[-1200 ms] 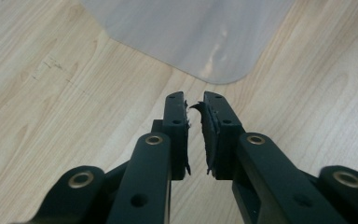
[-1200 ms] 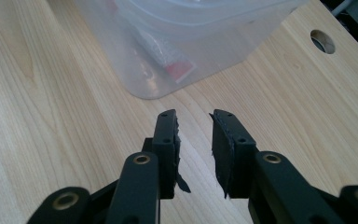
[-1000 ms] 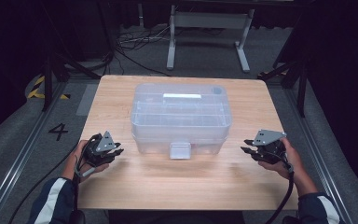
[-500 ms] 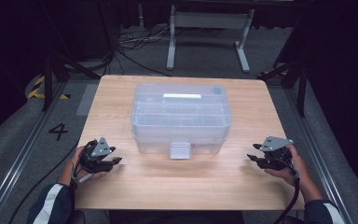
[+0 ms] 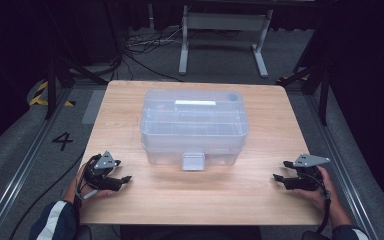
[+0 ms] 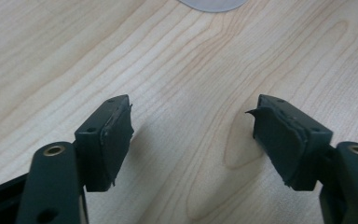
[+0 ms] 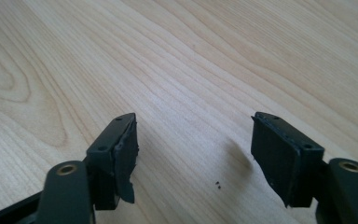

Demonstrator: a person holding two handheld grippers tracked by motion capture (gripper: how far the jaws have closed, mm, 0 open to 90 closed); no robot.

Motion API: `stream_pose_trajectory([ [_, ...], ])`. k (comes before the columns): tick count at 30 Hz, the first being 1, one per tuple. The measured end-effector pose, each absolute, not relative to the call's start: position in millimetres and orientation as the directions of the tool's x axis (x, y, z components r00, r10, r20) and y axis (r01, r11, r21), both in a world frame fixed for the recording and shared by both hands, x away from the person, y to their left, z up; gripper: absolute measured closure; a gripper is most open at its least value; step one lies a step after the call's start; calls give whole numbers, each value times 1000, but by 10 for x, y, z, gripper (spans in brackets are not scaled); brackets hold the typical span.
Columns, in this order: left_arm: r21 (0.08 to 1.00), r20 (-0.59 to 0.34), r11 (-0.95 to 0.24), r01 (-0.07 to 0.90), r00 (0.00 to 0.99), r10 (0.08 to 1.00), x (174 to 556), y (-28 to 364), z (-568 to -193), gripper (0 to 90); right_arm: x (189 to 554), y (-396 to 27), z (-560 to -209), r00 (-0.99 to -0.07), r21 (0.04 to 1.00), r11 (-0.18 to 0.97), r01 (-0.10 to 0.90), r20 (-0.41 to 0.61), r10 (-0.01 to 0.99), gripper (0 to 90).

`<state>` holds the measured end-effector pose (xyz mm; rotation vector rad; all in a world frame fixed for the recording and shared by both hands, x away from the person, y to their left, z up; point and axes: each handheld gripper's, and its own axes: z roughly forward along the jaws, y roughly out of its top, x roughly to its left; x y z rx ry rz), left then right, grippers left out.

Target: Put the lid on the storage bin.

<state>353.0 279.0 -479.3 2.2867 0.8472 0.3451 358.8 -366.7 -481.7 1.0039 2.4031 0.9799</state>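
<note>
A: Which step is this?

B: The start, as I read it. The clear plastic box sits in the middle of the worktop, lid on, its front latch facing the near edge. Neither hand is on it.

A: And the 2 grippers?

B: The left gripper rests low by the near left corner, the right gripper by the near right corner, both well apart from the box. Both pairs of fingers have just been opening and now stand apart with nothing between them; in the left gripper view the fingers frame bare wood, and the same in the right gripper view.

A: Next move?

B: Probably bring both grippers in toward the box, 1 to each side or 1 to the latch. The box is smooth and light, so it may slide unless the other hand steadies it.

A: Room to move?

B: Plenty. The near strip of the worktop is bare on both sides of the box. The right hand sits close to the right edge, so it should travel inward, not outward.
</note>
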Motion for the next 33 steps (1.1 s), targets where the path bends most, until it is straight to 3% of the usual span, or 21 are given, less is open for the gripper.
stream_pose_trajectory([
  [4,690,-16,-526,498,737,676,3521,2817,-4839,206,3609,-3758,-4880,-658,745,422,516,29,753,269],
  [33,683,-16,-522,511,725,689,3544,2805,-4841,162,3602,-3738,-4883,-641,742,422,521,14,767,246],
])
